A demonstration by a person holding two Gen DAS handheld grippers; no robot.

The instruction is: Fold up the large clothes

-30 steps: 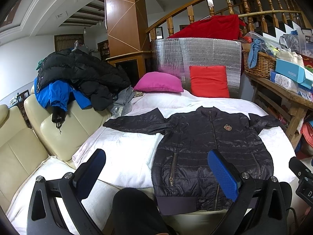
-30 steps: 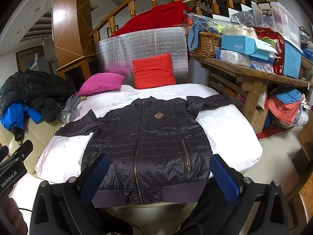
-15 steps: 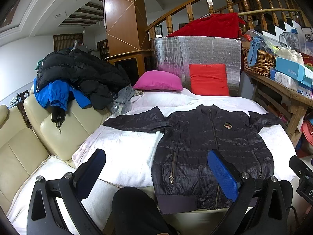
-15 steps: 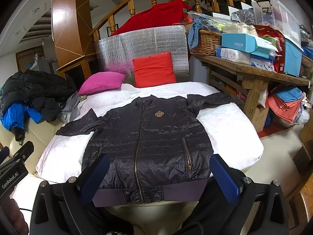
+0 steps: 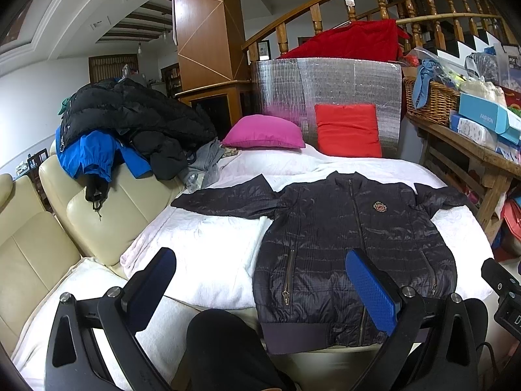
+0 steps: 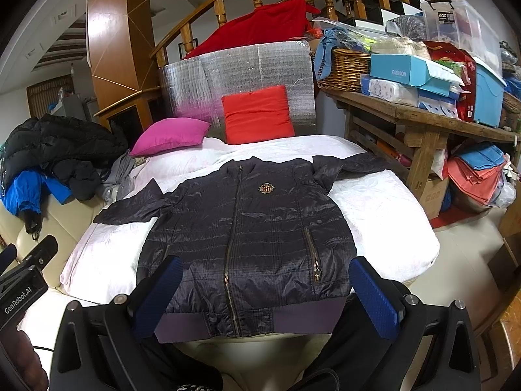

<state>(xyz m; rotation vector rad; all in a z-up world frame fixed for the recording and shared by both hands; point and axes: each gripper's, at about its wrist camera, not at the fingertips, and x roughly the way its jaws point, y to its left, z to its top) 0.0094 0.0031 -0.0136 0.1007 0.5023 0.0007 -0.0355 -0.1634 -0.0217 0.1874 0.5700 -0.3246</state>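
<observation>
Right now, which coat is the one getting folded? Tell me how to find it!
Find the bed with the white cover. In its middle lies the dark quilted jacket, flat, zipped up, sleeves spread out. Unlike the black and blue coats piled on the cream sofa, it lies alone and has a small gold crest badge on its chest.

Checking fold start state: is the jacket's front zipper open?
No, in the right wrist view the black jacket lies flat on the white bedding with its zipper closed from collar to hem.
</observation>
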